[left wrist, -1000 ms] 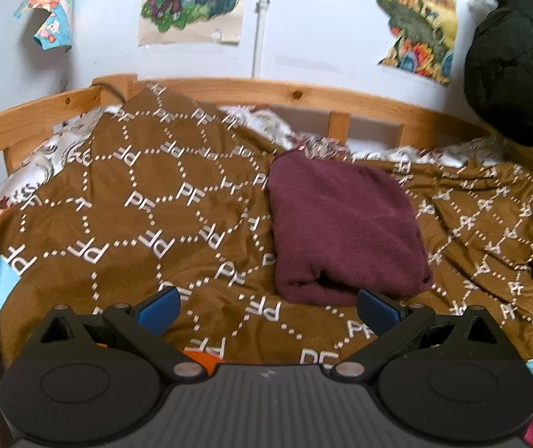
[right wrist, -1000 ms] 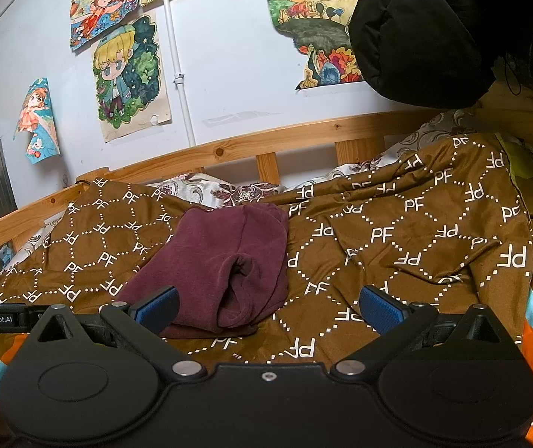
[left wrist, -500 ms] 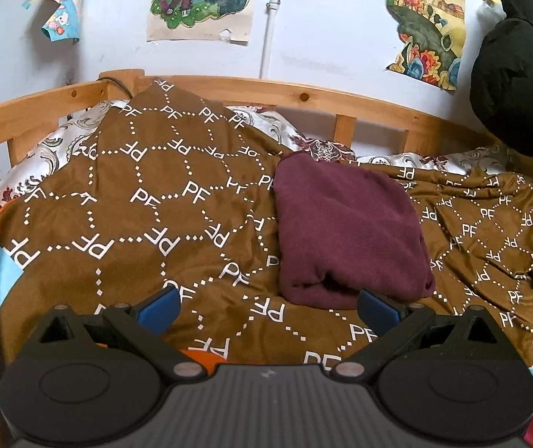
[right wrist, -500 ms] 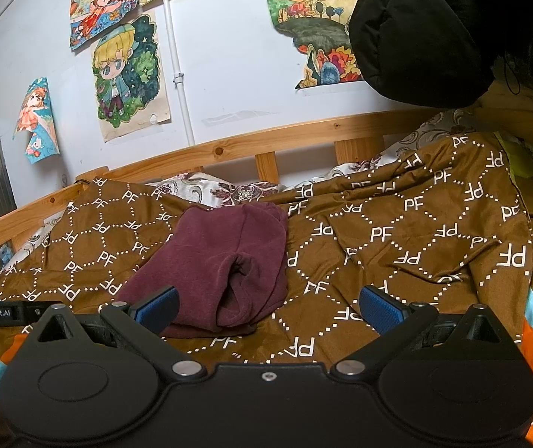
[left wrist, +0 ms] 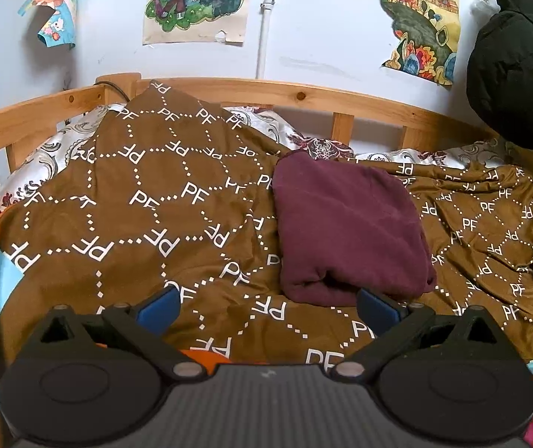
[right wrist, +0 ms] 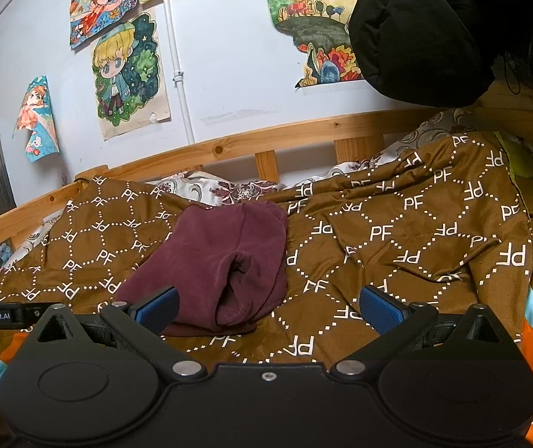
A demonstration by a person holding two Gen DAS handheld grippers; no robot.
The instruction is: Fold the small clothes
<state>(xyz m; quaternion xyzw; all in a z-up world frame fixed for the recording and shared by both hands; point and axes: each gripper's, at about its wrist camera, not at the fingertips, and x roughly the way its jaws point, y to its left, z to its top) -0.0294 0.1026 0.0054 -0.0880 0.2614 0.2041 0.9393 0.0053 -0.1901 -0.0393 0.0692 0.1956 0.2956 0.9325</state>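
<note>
Brown patterned bedspread [left wrist: 147, 224], postered wall [left wrist: 314, 37]

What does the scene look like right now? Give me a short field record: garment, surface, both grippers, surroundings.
garment: dark maroon fabric garment, folded into a compact bundle, lying flat
surface: brown bedspread with white PF lettering, rumpled, garment on top of it
left gripper: open, empty, short of the garment's near edge
right gripper: open, empty, garment ahead and to its left
surroundings: wooden bed rail behind; black padded jacket hanging at right; drawings on wall
</note>
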